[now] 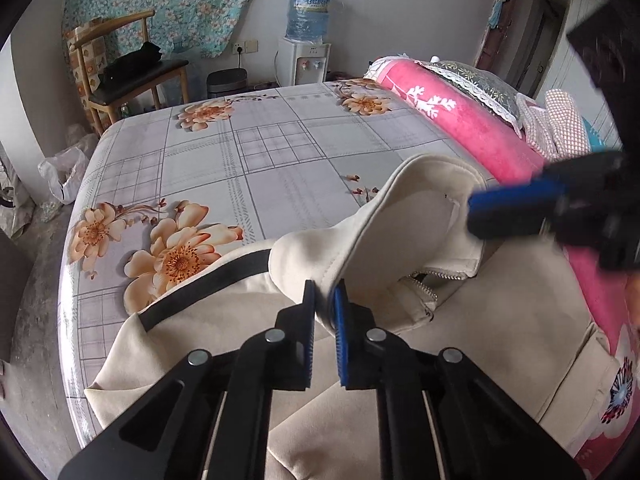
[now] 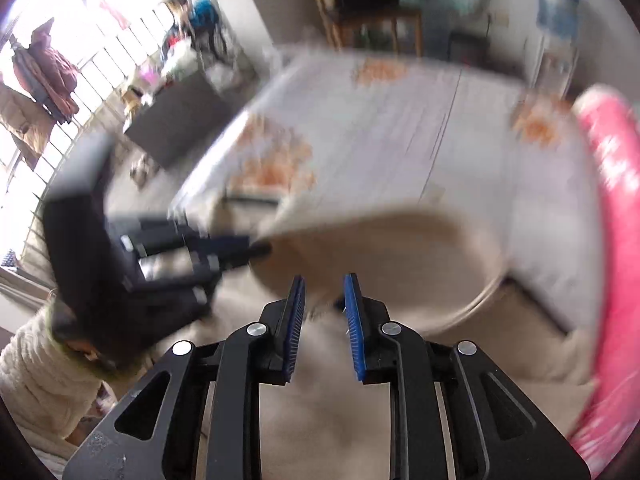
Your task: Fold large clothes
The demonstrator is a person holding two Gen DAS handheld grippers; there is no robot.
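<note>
1. At the far left of the left wrist view, a wooden chair [image 1: 120, 76] stood against the wall beyond the bed [image 1: 248, 148], with a water dispenser [image 1: 306, 40] further right.
2. The cream jacket [image 1: 500, 320] lay on the near part of the flowered bedsheet, a black stripe [image 1: 208, 280] running along its left edge.
3. The left gripper [image 1: 324, 304] had its fingers [image 1: 310, 320] pinched on the lifted edge of the jacket's hood [image 1: 400, 220], which stood up off the bed.
4. The zipper [image 1: 424, 284] showed just right of that grip.
5. The right gripper [image 1: 508, 208] reached in, blurred, at the hood's right rim; in its own view the fingers [image 2: 354, 320] stood apart with cream cloth below them, and I could not tell whether they held any.
6. A pink blanket [image 1: 460, 120] ran along the bed's right side.
</note>
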